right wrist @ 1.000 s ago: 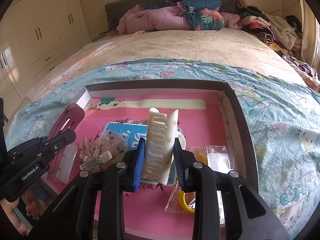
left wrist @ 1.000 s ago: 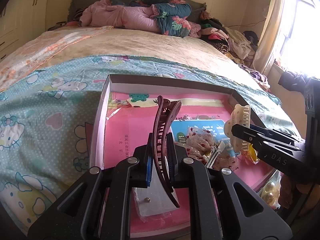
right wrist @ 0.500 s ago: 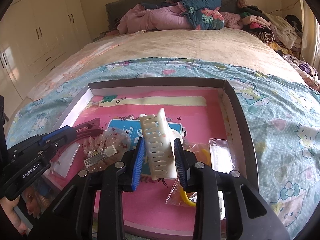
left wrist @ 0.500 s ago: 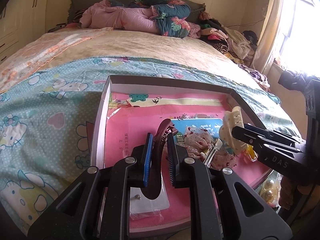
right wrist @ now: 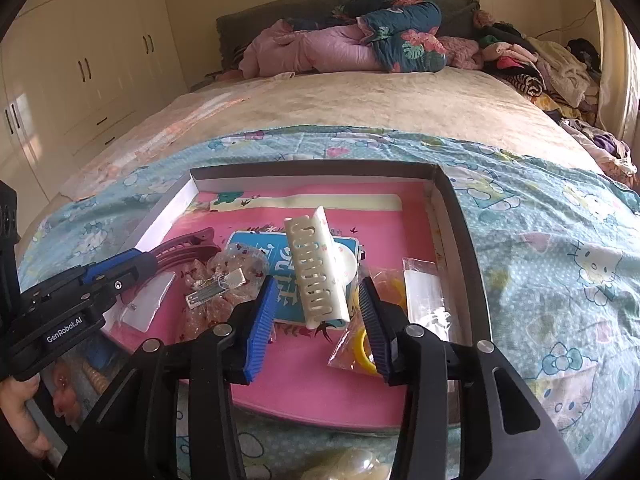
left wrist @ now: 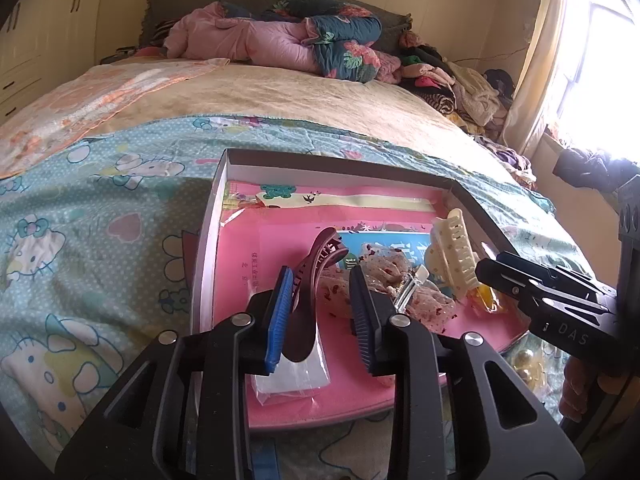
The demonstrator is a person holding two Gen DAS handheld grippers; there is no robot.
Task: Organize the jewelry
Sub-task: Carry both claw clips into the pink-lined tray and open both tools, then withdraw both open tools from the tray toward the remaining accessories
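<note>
A shallow box with a pink floor [left wrist: 400, 396] [right wrist: 320, 392] lies on the bed. My left gripper [left wrist: 320, 312] is open; the dark red hair claw [left wrist: 316, 276] lies in the box between its fingers, leaning on the left pad. It also shows in the right wrist view [right wrist: 180, 248]. My right gripper [right wrist: 316, 312] is open around the cream hair claw [right wrist: 316, 272], which rests in the box on a blue card [right wrist: 276, 256]; the claw also shows in the left wrist view [left wrist: 456, 256].
In the box lie a crumpled clear bag with a metal clip [right wrist: 224, 284], a clear bag with a yellow ring [right wrist: 360, 344], a small clear pouch [left wrist: 288, 376] and a clear packet [right wrist: 424, 296]. Bedding and clothes [right wrist: 360, 48] pile at the bed's far end.
Both grippers have lowered their claws into the box and opened. The red claw and the cream claw now lie released on the box floor.
</note>
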